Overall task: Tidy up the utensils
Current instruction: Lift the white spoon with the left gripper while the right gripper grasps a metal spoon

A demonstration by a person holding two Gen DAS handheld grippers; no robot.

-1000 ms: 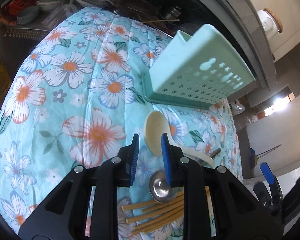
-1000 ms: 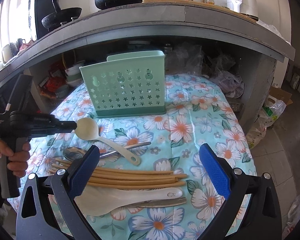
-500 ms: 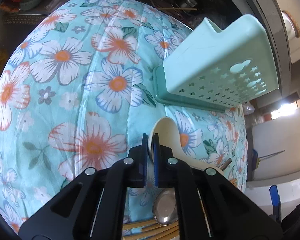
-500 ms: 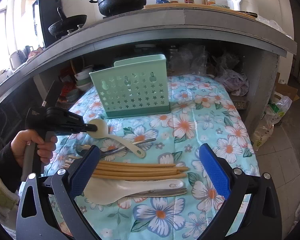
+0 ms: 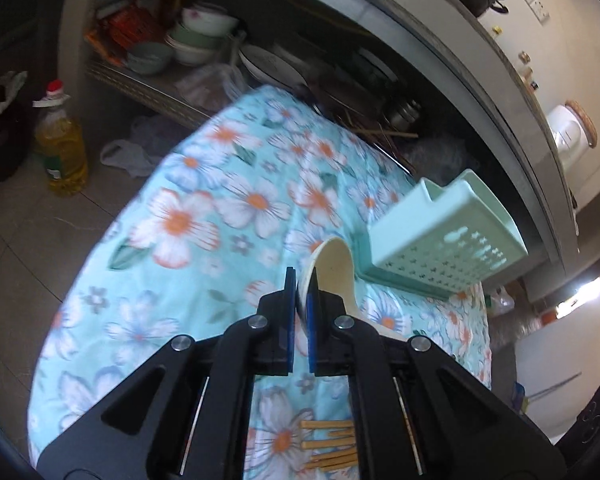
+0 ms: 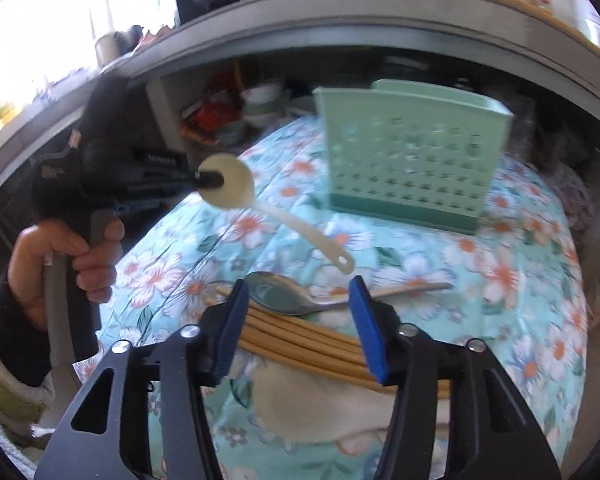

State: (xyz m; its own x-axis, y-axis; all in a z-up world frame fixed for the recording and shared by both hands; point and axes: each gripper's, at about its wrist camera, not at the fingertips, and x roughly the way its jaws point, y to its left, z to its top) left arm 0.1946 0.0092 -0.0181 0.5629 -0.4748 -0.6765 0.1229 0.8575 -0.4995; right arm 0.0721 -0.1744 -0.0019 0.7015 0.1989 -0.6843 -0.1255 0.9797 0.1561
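My left gripper (image 5: 301, 300) is shut on the bowl of a cream plastic spoon (image 5: 334, 272) and holds it in the air above the floral table; the right wrist view shows the left gripper (image 6: 210, 179) pinching the spoon (image 6: 236, 188), handle hanging down to the right. The mint green perforated utensil holder (image 6: 412, 152) stands at the far side of the table, also seen in the left wrist view (image 5: 446, 242). My right gripper (image 6: 300, 324) is open and empty, low over wooden chopsticks (image 6: 300, 338), a metal spoon (image 6: 284, 296) and a cream rice paddle (image 6: 320, 400).
The table carries a floral cloth (image 5: 204, 220). A concrete counter (image 6: 340, 36) overhangs the holder, with bowls (image 5: 192, 40) on a shelf beneath. An oil bottle (image 5: 60, 144) stands on the floor at left.
My left gripper has lifted the cream spoon off the table and raised it. My right gripper has dropped and moved forward over the chopsticks, jaws narrower than before.
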